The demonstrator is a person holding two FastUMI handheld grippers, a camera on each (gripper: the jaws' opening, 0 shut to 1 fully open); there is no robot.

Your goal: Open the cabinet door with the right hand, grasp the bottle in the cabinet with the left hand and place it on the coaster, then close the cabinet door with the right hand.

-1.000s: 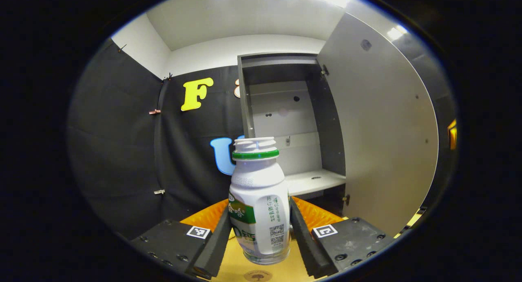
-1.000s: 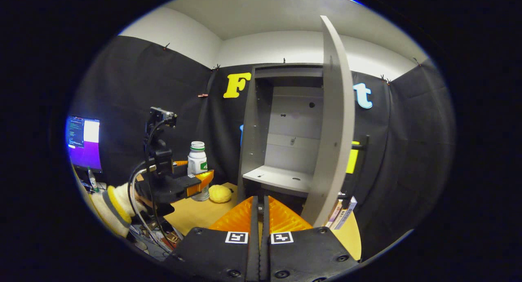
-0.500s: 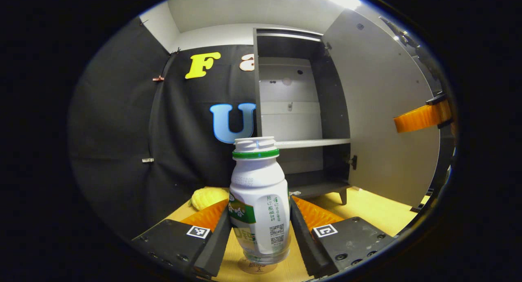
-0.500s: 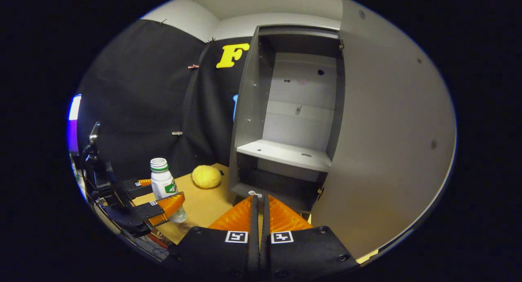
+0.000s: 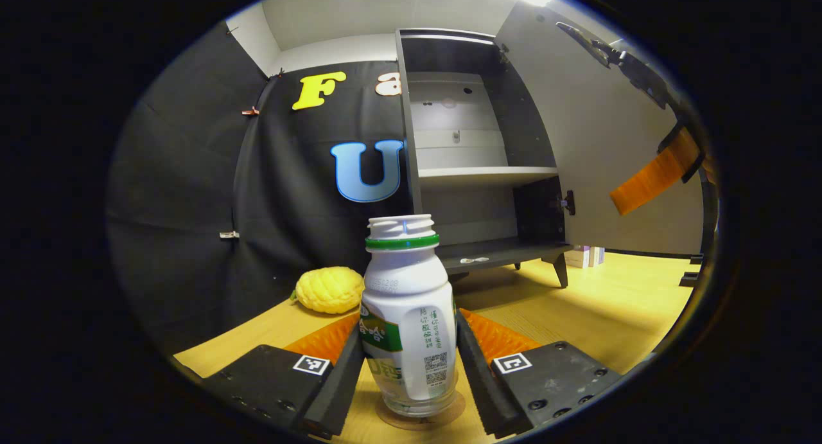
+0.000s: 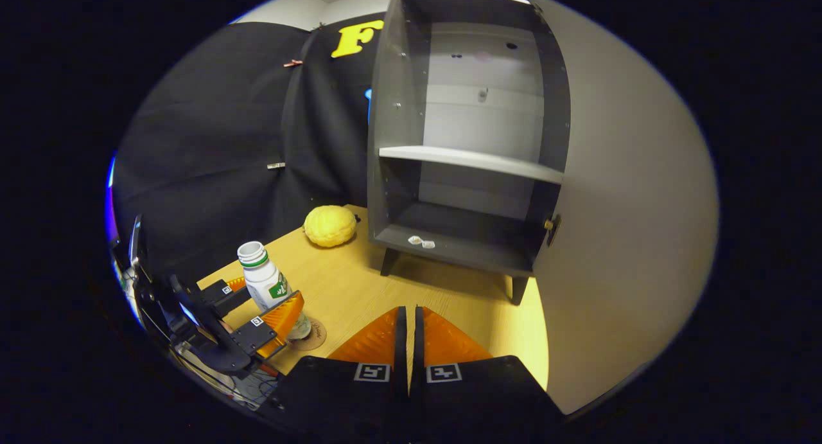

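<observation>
Bottle (image 5: 407,315) on the coaster (image 5: 420,414), door (image 6: 616,238) open.
Left gripper (image 5: 408,367) clamps the upright bottle; right gripper (image 6: 407,331) has fingers pressed together, holding nothing.

We see the white plastic bottle (image 5: 408,315) on the round cork coaster (image 5: 420,415), the yellow knobbly fruit (image 5: 329,290) at ten o'clock, the open grey cabinet (image 5: 475,148) at one o'clock.

left claw (image 5: 408,360) clamped on bottle (image 5: 408,315), held upright low; right claw (image 6: 407,341) fingers pressed together, holding nothing.
</observation>
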